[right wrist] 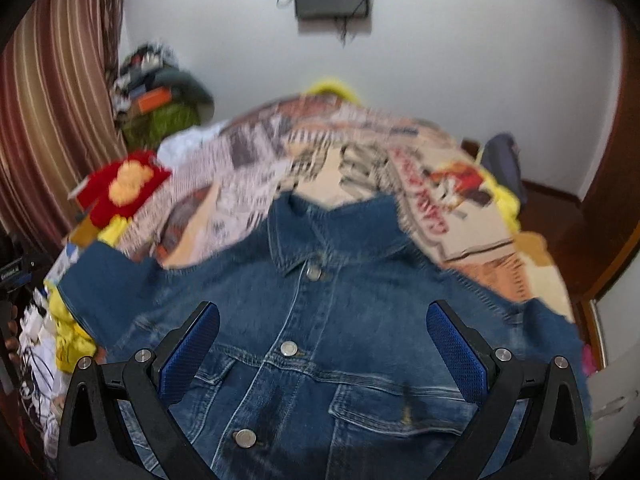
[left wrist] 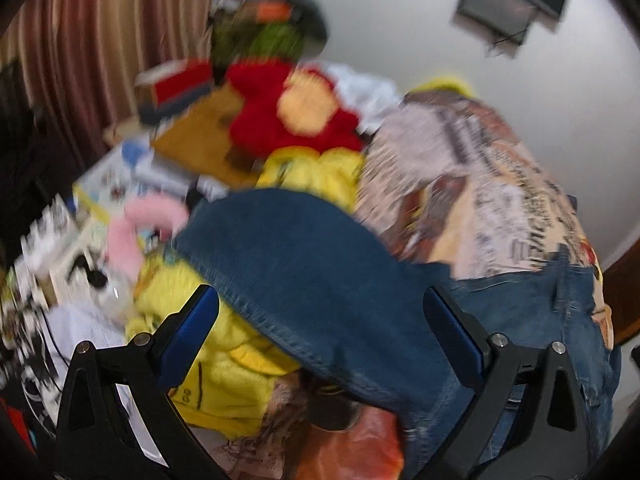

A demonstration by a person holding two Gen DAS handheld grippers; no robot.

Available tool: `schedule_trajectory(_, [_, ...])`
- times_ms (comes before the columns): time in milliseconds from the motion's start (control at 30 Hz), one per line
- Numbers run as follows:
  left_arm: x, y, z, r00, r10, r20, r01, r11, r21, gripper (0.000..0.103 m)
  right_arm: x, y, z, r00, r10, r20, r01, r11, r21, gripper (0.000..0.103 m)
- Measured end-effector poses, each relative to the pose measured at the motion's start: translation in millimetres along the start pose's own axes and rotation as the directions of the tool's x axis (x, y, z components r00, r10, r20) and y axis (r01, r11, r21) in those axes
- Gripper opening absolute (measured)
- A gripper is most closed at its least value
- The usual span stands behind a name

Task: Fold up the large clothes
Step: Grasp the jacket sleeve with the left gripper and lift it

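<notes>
Below my right claw (right wrist: pixel 322 330) the denim jacket (right wrist: pixel 320 320) lies front side up on the printed bedcover (right wrist: pixel 360 152), with its collar (right wrist: pixel 304 236) pointing away from me and the row of metal buttons (right wrist: pixel 289 348) running toward me between the two fingers. Both fingers of this claw stand wide apart and hold nothing; they hover over the chest of the jacket, and I cannot tell if they touch the cloth. One sleeve (right wrist: pixel 108 280) reaches out to the left, and its end lies just beside the yellow cloth (right wrist: pixel 72 336) at the edge of the bed. On the far side of the collar, the bedcover is bare up to the white wall (right wrist: pixel 460 60).

My left claw (left wrist: pixel 320 318) is also spread open and grips nothing. Between its fingers I see that sleeve (left wrist: pixel 304 272), and its stitched hem runs across a yellow garment (left wrist: pixel 216 360) underneath. Around this side the room is crowded: a red and yellow plush toy (left wrist: pixel 296 116), a pink fluffy thing (left wrist: pixel 132 232), boxes (left wrist: pixel 132 176) and an orange plastic bag (left wrist: pixel 368 444) are all near the sleeve. A striped curtain (left wrist: pixel 92 40) hangs at the left.
</notes>
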State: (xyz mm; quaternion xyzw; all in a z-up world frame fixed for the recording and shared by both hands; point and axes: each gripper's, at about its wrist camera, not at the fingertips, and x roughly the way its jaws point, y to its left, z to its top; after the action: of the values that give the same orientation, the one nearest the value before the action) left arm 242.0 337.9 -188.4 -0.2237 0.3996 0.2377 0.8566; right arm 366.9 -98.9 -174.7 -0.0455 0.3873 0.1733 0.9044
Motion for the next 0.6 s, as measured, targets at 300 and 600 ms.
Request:
schedule_trajectory(300, [64.9, 52.9, -13.1, 0.966, -0.173, -0.193, 0.122, 0.96, -0.251, 0.087, 84.5, 25.2, -17.6, 0.961, 0.086, -0.262, -0.107, 0.992, -0.066, 0.103])
schedule_trajectory(600, [84.1, 57.9, -1.4, 0.975, -0.099, -0.2, 0.044, 0.965, -0.259, 0.035, 103.6, 33.1, -28.6, 0.935, 0.111, -0.337, -0.146, 0.986, -0.081, 0.103])
